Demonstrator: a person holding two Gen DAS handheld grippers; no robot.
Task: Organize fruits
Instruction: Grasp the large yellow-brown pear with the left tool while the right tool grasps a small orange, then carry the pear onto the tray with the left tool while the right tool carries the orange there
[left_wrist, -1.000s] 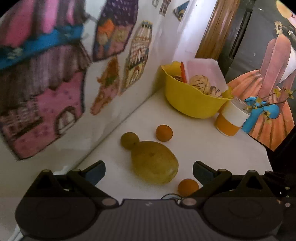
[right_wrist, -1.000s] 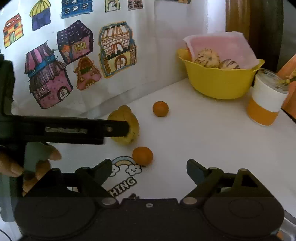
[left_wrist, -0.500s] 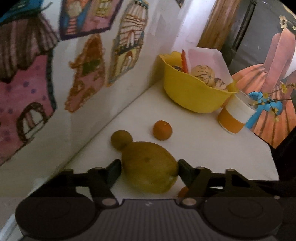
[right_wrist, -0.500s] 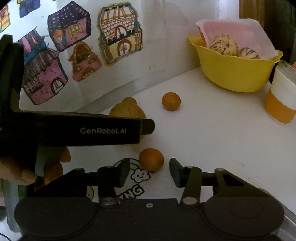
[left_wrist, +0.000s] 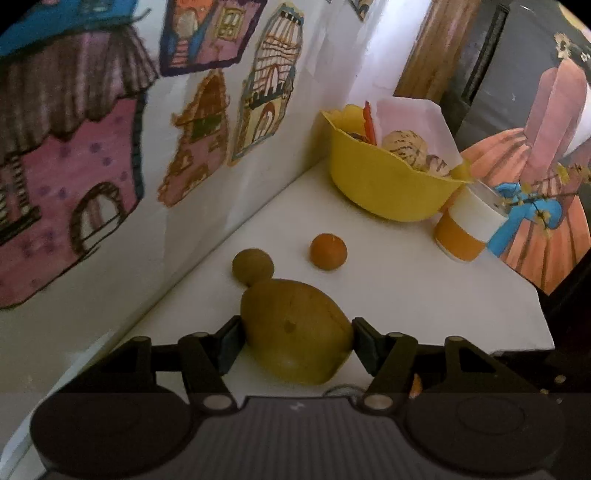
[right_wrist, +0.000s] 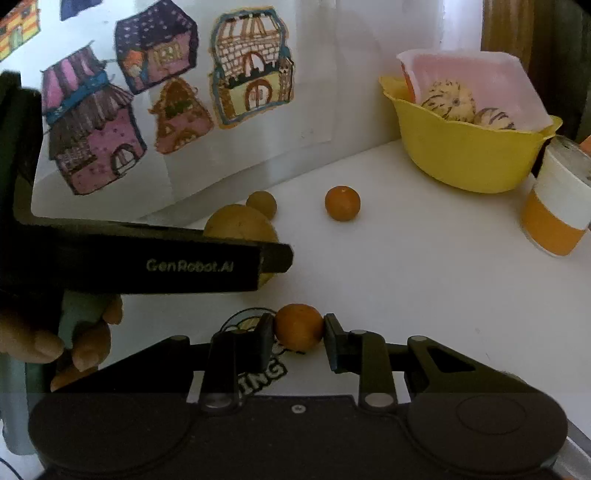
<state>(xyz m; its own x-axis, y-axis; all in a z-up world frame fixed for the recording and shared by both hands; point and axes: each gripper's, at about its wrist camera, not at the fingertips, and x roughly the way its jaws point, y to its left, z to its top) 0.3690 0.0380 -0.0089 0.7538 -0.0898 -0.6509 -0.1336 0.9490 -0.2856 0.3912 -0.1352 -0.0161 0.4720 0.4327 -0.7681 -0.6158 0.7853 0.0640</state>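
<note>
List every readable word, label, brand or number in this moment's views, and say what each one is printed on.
"GenRobot.AI": on the side of the left gripper, seen from the right wrist view.
"ING": end of a word printed on the white table beside a partly hidden drawing; the rest is covered by the right gripper.
No lettering is legible on the orange-and-white cup, the yellow bowl or the house drawings.

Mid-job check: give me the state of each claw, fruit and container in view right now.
Left claw: closed on the big yellow-green fruit.
Right claw: closed on the near orange.
Far orange: loose on table.
Small green fruit: loose, touching the big one.
Yellow bowl: upright, holding striped fruits.
Cup: upright.
</note>
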